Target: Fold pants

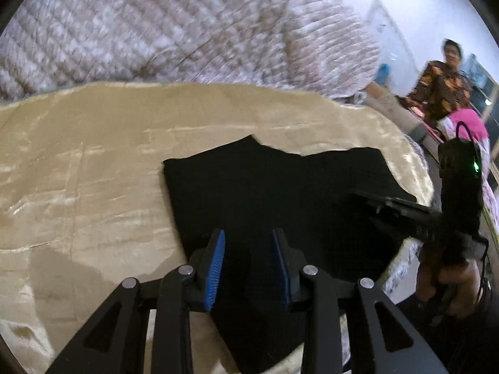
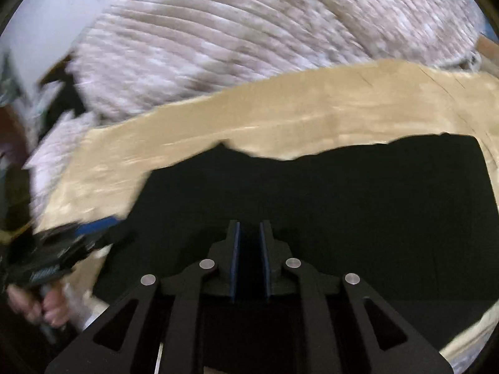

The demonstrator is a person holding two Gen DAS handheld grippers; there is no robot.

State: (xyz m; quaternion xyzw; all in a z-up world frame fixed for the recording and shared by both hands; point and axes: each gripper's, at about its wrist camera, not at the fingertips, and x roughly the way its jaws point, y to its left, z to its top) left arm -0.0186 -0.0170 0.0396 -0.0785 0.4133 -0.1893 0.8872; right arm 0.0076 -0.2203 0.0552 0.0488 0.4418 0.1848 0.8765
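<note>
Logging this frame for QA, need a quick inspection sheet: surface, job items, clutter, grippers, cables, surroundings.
Surface: shiny beige cloth, creased, spread over the work area.
Job's things: black pants lying flat on the cloth, far edge uneven.
Clutter: nothing seen on the cloth.
Grippers: left gripper open above the pants; right gripper with a narrow gap, nothing visibly between the pads.
Cables: black cable looping at the right gripper's body.
Surroundings: quilted blanket behind; bystander in patterned top; white wall.

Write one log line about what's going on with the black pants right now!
black pants: flat on tan sheet | left gripper: jaws open, over pants | right gripper: jaws apart, nothing gripped | fold: not visibly underway
</note>
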